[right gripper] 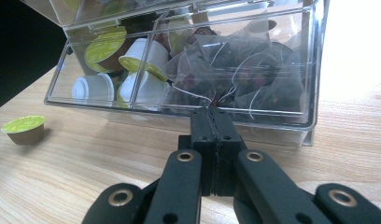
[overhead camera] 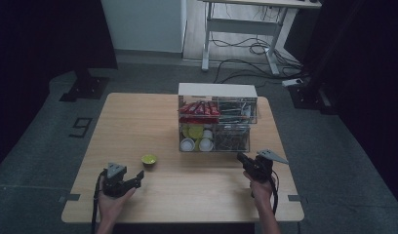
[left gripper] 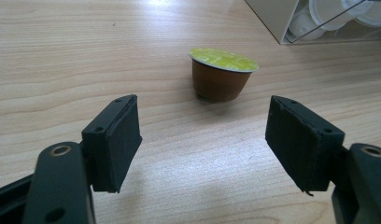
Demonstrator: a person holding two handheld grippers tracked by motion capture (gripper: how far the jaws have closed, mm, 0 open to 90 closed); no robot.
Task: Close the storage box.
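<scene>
The small brown coffee capsule with a lime-green foil lid (left gripper: 223,74) stood upright on the pale wooden table (overhead camera: 197,195), in the upper middle of the left gripper view. The left gripper (left gripper: 205,140) gaped wide just short of it, holding nothing. At lower right in the high view, the right gripper (right gripper: 212,123) was pressed closed and empty, just before the clear plastic drawer organiser (right gripper: 314,70).

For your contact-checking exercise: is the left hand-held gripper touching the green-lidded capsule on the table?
Apart. The left gripper view shows the left hand-held gripper open, with bare wood between its jaws and the capsule standing beyond them.
</scene>
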